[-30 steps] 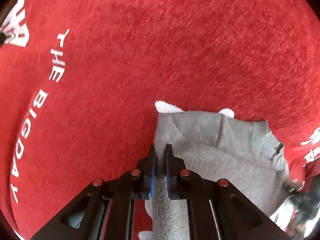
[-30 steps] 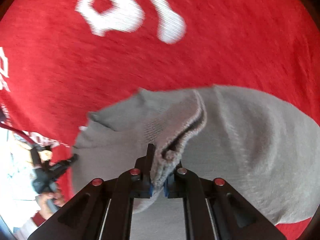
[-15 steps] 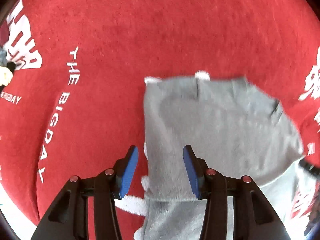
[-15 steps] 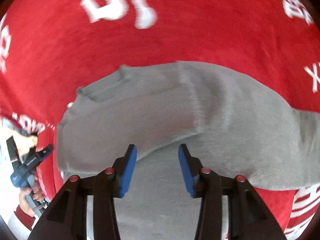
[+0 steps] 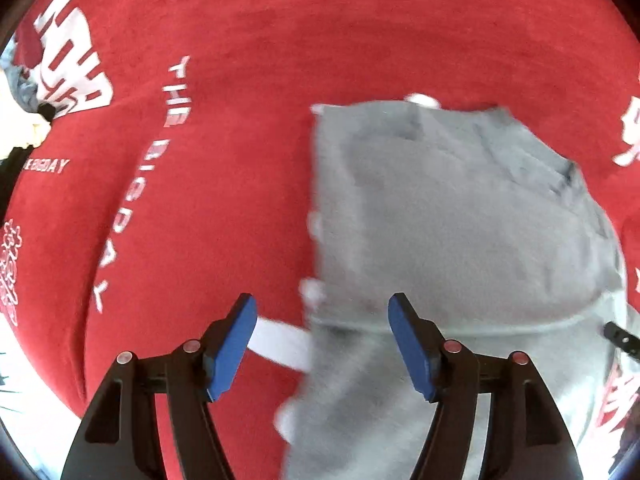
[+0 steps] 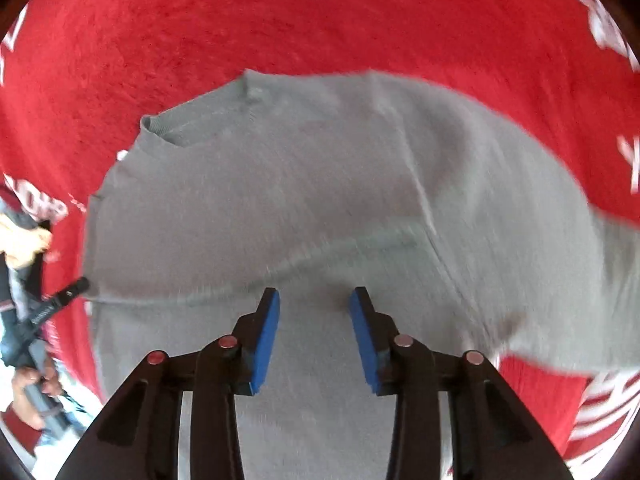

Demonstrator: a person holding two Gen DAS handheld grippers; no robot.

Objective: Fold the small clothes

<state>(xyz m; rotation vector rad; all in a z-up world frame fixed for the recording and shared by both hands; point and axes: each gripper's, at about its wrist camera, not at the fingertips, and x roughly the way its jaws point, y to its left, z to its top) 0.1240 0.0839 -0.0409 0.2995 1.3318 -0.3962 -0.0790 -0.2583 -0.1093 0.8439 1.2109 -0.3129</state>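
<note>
Garment (image 5: pixel 452 232), grey knit, lying flat on the red cloth (image 5: pixel 248 92) that covers the table, as I see it from both wrist cameras. In the left wrist view my left tongs (image 5: pixel 322 340) are spread wide, their blue pads (image 5: pixel 234 344) clear of the fabric and holding nothing; the garment's left edge runs forward from between the two fingers, so that the left finger stands over red cloth and the right finger over grey knit. A folded edge crosses the garment just ahead of the right finger. White lettering (image 5: pixel 176 92) printed on the cloth lies ahead and to the left of these tongs, well apart from the garment. At the right border of this view a dark tip, which I take to be the other tool, reaches over the garment.

In the right wrist view my right tongs (image 6: pixel 314 336) are likewise spread and hold nothing, with the garment (image 6: pixel 320 184) filling the field ahead of and beneath them. Its ribbed neckline (image 6: pixel 192 124) lies ahead to the left, and a seam runs obliquely ahead to the right. The left tongs (image 6: pixel 66 294) appear at the far left, their tip at the garment's edge. Both views are blurred.
</note>
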